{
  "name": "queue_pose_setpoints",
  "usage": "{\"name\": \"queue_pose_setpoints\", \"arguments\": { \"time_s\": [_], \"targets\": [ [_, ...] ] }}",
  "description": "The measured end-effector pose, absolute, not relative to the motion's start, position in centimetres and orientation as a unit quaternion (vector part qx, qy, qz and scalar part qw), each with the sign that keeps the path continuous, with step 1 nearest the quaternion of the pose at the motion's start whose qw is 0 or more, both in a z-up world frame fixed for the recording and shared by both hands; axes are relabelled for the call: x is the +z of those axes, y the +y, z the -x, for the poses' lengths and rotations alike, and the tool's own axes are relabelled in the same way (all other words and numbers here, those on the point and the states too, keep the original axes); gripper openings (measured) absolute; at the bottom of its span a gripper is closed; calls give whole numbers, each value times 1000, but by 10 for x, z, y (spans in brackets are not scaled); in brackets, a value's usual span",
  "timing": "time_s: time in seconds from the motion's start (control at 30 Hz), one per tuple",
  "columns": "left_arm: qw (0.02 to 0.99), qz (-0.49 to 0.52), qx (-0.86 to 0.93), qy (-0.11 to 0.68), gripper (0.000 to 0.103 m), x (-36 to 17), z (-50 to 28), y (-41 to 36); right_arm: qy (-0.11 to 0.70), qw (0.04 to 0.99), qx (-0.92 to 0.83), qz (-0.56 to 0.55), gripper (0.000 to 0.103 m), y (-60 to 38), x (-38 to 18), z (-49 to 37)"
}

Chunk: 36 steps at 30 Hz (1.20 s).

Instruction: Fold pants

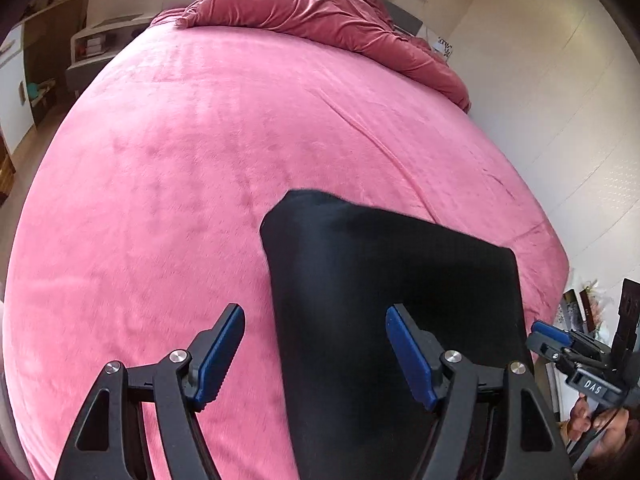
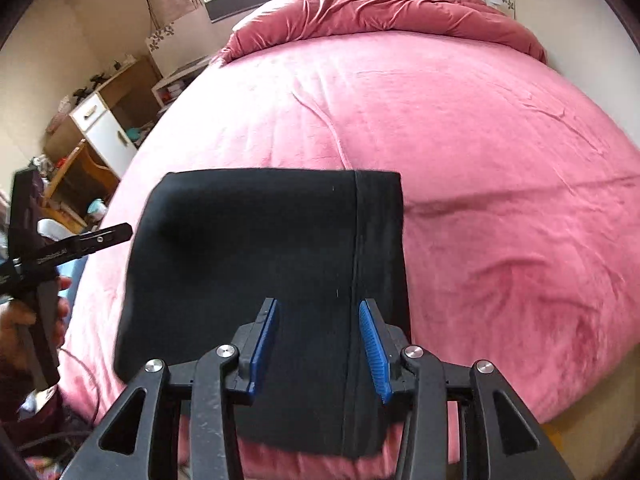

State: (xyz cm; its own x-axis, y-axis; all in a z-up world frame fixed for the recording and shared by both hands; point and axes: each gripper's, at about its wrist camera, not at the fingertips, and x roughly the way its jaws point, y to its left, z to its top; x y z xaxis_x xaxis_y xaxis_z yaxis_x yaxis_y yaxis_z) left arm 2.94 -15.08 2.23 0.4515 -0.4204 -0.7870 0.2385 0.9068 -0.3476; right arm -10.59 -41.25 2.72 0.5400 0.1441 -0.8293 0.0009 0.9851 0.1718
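The black pants (image 2: 260, 248) lie folded into a flat rectangle near the front edge of the pink bed (image 2: 500, 160), with a seam running down the right side. My right gripper (image 2: 319, 304) hovers over the near part of the pants, its blue pads apart and nothing pinched between them. In the left wrist view the pants (image 1: 380, 280) reach toward the bed's right edge. My left gripper (image 1: 315, 314) is open wide and straddles the pants' left edge, one pad over the pink sheet and one over the black cloth.
A crumpled dark pink duvet (image 1: 320, 12) is heaped at the head of the bed. A white wall (image 1: 560, 120) runs along the bed's right side. Wooden shelves and a white cabinet (image 2: 104, 128) stand at the left. A hand (image 2: 24, 320) holds the left gripper's handle.
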Motion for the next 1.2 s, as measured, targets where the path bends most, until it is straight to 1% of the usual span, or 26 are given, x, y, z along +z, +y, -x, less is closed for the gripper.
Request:
{"name": "queue_pose_setpoints", "arguments": {
  "time_s": [0.13, 0.2, 0.27, 0.3, 0.33, 0.53, 0.6, 0.63, 0.67, 0.7, 0.8, 0.87, 1.0, 1.07, 1.2],
  "targets": [
    [843, 76, -163, 506, 75, 8, -48, -165, 485, 870, 32, -84, 46, -414, 12, 82],
    [829, 73, -147, 534, 77, -11, -56, -169, 507, 859, 9, -73, 46, -416, -3, 71],
    [818, 94, -146, 548, 79, -27, -59, -168, 523, 848, 6, -85, 46, -420, -20, 63],
    [817, 107, -139, 550, 87, -34, -59, -165, 524, 846, 7, -92, 46, -423, -27, 60],
    [819, 113, -134, 546, 89, -36, -58, -163, 524, 847, 8, -92, 46, -424, -31, 58],
    [828, 156, -161, 513, 88, -23, -42, -143, 512, 853, 27, -99, 48, -429, -31, 61],
    [829, 165, -175, 505, 87, -17, -35, -135, 506, 855, 41, -110, 53, -433, -26, 63],
    [829, 170, -187, 499, 87, -13, -29, -130, 500, 856, 51, -119, 62, -436, -22, 66],
    [830, 171, -193, 495, 87, -11, -25, -127, 496, 857, 55, -125, 74, -438, -18, 69],
    [831, 170, -200, 490, 87, -8, -18, -121, 494, 858, 54, -128, 79, -440, -15, 71],
    [827, 182, -225, 482, 88, -5, -3, -111, 484, 860, 57, -150, 80, -453, -8, 81],
    [818, 185, -246, 486, 88, -7, 6, -111, 485, 856, 71, -166, 86, -455, -7, 86],
    [795, 172, -269, 515, 91, -24, 7, -125, 509, 827, 110, -212, 88, -466, -29, 84],
    [791, 173, -278, 517, 93, -26, 6, -129, 515, 821, 112, -219, 91, -469, -37, 84],
    [791, 158, -292, 514, 93, -27, -5, -145, 530, 801, 133, -245, 92, -477, -55, 74]
  ]
}}
